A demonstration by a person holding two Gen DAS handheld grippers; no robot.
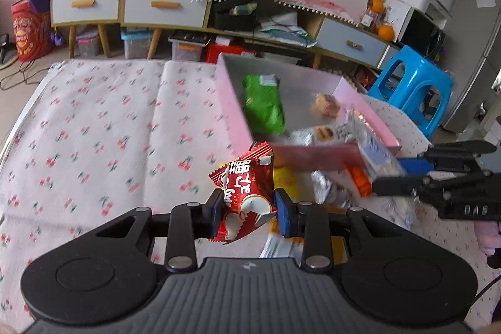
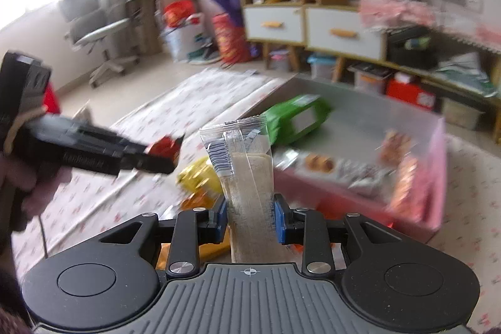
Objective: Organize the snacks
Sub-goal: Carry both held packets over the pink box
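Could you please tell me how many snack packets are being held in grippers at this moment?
2. The left gripper is shut on a red packet; the right gripper is shut on a clear-wrapped biscuit packet. Both are near the pink box.

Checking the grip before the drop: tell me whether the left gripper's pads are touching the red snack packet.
Touching. The left wrist view shows the left gripper with both pads pressed against the red snack packet, pinching its sides, no gap.

Left gripper point(image 1: 247, 210): angled downward, both pads pressed on a red snack packet point(image 1: 247, 193). Right gripper point(image 2: 250, 215): angled downward, jaws clamped on a clear-wrapped snack bar point(image 2: 247, 171) standing upright between them. A hand point(image 2: 31, 190) grasps the left gripper's handle.
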